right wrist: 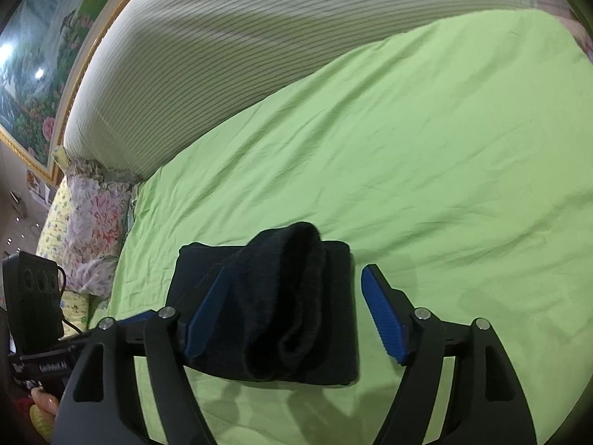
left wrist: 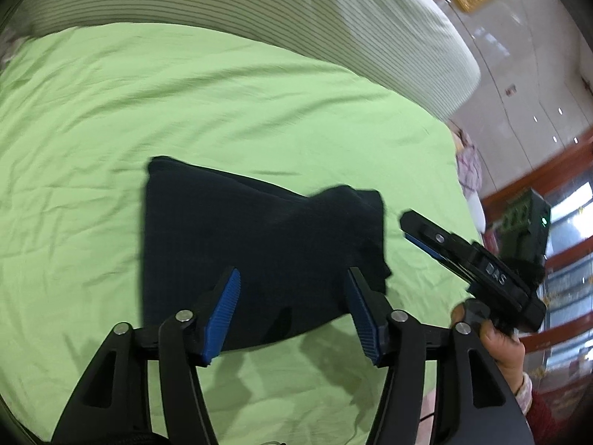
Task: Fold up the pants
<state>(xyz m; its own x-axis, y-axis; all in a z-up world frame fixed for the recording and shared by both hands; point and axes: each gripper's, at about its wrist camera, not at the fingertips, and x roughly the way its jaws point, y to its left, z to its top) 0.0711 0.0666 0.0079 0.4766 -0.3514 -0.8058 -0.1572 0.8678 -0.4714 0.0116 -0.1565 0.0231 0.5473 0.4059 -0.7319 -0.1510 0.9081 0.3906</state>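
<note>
The black pants are lying folded into a compact, roughly rectangular bundle on the green bed sheet, in the near part of the bed and well apart from the striped bolster that is running along the far side. In the left wrist view the bundle's long axis is running from upper left to lower right, with a looser corner of cloth bunching up at its right end, toward the right tool.

The left tool is hovering just above the near edge of the pants with its blue-padded fingers standing wide apart and nothing between them. The right tool is showing side-on at the right, just beside the bundle's bunched end and not touching it; from this angle its fingers look nearly together, though the right wrist view is showing them clearly spread.

In the right wrist view the right tool is framing the pants between its open fingers, gripping nothing. Here the bundle is lying crosswise, with a rounded roll of cloth sitting on top and pointing away toward the bolster. Motion blur is softening the edges, so whether the left finger is brushing the cloth cannot be told. A floral pillow is resting at the bed's left edge.
</note>
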